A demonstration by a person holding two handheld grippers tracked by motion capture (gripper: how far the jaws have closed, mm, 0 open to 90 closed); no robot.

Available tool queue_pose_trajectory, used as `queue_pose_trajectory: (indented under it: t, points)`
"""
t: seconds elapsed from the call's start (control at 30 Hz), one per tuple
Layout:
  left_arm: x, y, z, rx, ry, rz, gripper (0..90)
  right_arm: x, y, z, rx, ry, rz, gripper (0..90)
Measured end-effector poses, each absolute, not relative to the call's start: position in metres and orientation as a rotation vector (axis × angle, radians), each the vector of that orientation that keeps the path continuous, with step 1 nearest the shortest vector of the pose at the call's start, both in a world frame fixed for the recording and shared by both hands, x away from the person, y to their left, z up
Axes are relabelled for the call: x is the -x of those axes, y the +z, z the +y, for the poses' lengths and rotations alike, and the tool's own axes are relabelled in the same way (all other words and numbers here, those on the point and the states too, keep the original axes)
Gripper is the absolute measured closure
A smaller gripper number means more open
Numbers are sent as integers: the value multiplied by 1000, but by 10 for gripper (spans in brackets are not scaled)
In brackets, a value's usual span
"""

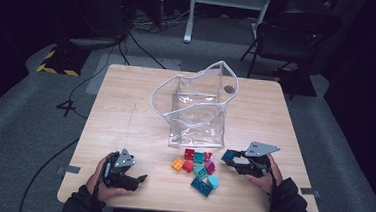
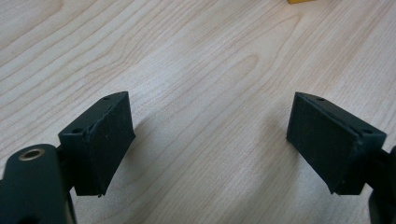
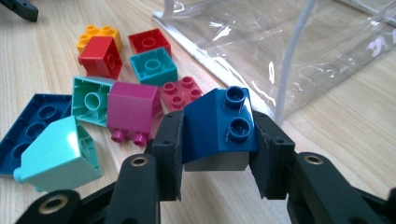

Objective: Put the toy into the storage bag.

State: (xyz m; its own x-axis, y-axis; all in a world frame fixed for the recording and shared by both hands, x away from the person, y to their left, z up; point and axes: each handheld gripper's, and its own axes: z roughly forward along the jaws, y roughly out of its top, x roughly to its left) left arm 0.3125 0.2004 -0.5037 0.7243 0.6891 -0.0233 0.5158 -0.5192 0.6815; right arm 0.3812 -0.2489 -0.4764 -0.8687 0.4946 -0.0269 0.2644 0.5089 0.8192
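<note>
Blue brick clamped, bag mouth up and to the left.

Right gripper (image 1: 231, 158) clenched on the dark blue sloped brick (image 3: 218, 125), studs facing up-frame in the right gripper view, just off the table beside the loose bricks (image 1: 197, 168). Clear bag (image 1: 196, 106) standing open just beyond, above and left of the held brick in the high view; likely a lift over the near rim next. Left gripper (image 1: 138, 178) farther off at lower left, jaws parted over bare wood, grasping nothing.

Yellow block (image 2: 301, 1) cut off by top edge in left gripper view; dark blue plate (image 3: 28, 128) cut at left edge
</note>
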Motion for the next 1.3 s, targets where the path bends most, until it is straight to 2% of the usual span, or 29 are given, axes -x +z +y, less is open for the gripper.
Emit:
queue_pose_trajectory:
  t: [0.87,1.3]
  points:
    - [-314,-504,199,-2239,329,911,151,-383,-445,-264,-681,1354,2401,596]
    - [-314,-504,199,-2238,328,915,151,-388,-396,-270,-651,1393,2309,596]
